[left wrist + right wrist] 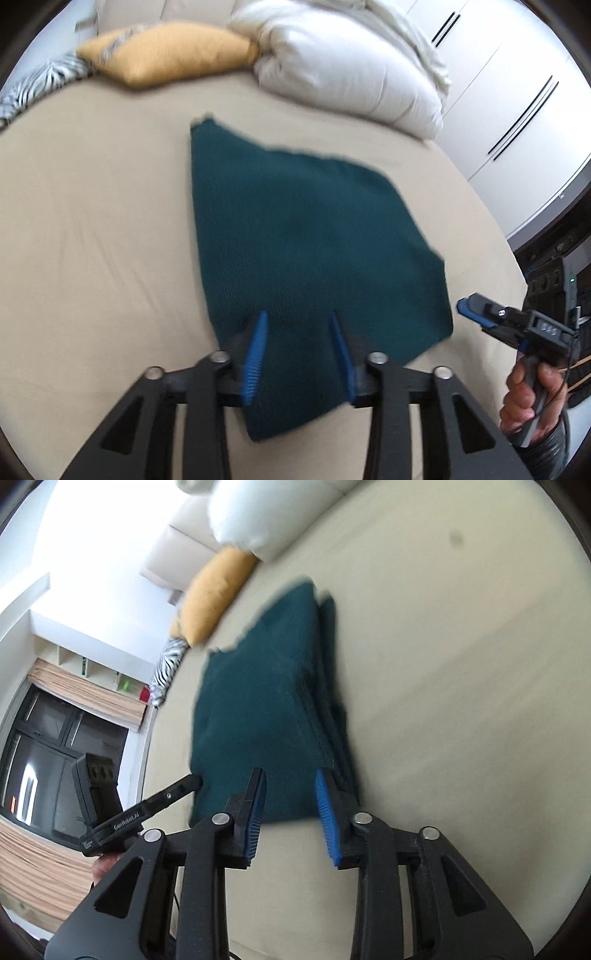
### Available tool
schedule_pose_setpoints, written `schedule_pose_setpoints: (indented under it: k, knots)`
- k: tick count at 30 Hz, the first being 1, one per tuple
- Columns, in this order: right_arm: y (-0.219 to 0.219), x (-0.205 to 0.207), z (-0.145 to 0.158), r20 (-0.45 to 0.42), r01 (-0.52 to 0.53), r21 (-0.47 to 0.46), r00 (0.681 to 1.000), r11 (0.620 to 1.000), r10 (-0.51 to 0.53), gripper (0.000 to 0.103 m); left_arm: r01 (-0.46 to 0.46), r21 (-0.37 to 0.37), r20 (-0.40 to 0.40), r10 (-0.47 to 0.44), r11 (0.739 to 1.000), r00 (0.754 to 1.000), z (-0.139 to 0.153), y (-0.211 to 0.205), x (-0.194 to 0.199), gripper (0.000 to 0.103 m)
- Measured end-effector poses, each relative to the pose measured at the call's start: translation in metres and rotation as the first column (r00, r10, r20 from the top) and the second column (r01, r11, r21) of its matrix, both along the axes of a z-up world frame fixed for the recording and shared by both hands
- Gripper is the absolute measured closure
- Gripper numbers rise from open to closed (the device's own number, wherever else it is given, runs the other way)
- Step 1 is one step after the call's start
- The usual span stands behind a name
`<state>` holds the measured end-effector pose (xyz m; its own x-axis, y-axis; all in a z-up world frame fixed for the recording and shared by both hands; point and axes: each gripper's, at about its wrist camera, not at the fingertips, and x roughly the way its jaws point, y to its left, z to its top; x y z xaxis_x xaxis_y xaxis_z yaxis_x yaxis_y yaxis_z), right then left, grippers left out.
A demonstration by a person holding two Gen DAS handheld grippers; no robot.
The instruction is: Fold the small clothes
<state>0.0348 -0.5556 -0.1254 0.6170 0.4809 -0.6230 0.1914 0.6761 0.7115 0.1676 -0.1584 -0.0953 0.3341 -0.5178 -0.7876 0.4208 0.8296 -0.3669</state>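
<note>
A dark teal knitted garment [295, 221] lies folded flat on the beige bed sheet [92, 221]. My left gripper [298, 315] hovers over the garment's near edge, its blue pads [258, 343] apart, with only the flat cloth showing beneath. The right gripper [466, 306], held by a hand [532, 402], is off the garment's right corner. In the right wrist view, my right gripper [291, 773] stands open at the near edge of the garment [258, 701], whose stacked layers show along its right side. The left gripper [192, 781] points in from the left.
A yellow pillow [166, 51], a zebra-striped pillow [40, 81] and a bunched white duvet [343, 74] lie at the head of the bed. White wardrobe doors [517, 110] stand to the right. A dark window [55, 757] is beyond the bed's left side.
</note>
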Motion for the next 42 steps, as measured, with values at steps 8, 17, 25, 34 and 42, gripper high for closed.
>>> schedule_pose_setpoints:
  k: [8, 17, 25, 34, 42]
  knots:
    - [0.028, 0.096, 0.019, 0.052, -0.12, -0.045, 0.991, 0.992, 0.123, 0.074, 0.009, 0.101, 0.016, -0.011, 0.995, 1.0, -0.013, -0.049, 0.067, 0.06]
    - [-0.007, 0.126, -0.035, 0.011, 0.012, 0.027, 1.0, 1.0, -0.012, 0.103, 0.007, 0.057, 0.036, -0.01, 0.998, 0.999, -0.022, -0.046, 0.069, 0.061]
    - [-0.022, 0.102, 0.02, 0.054, 0.093, -0.194, 0.995, 0.977, -0.084, 0.021, -0.175, -0.043, 0.05, 0.177, 0.984, 0.983, 0.004, 0.016, 0.059, 0.028]
    - [0.005, 0.154, -0.025, -0.136, -0.08, -0.16, 0.989, 0.984, 0.059, 0.052, -0.156, -0.065, -0.165, 0.143, 0.986, 0.976, -0.047, -0.007, 0.074, 0.04]
    - [0.047, 0.17, -0.013, -0.187, -0.136, -0.408, 0.98, 0.903, 0.063, 0.081, -0.096, 0.035, -0.112, 0.099, 0.995, 0.989, -0.024, -0.019, 0.063, 0.068]
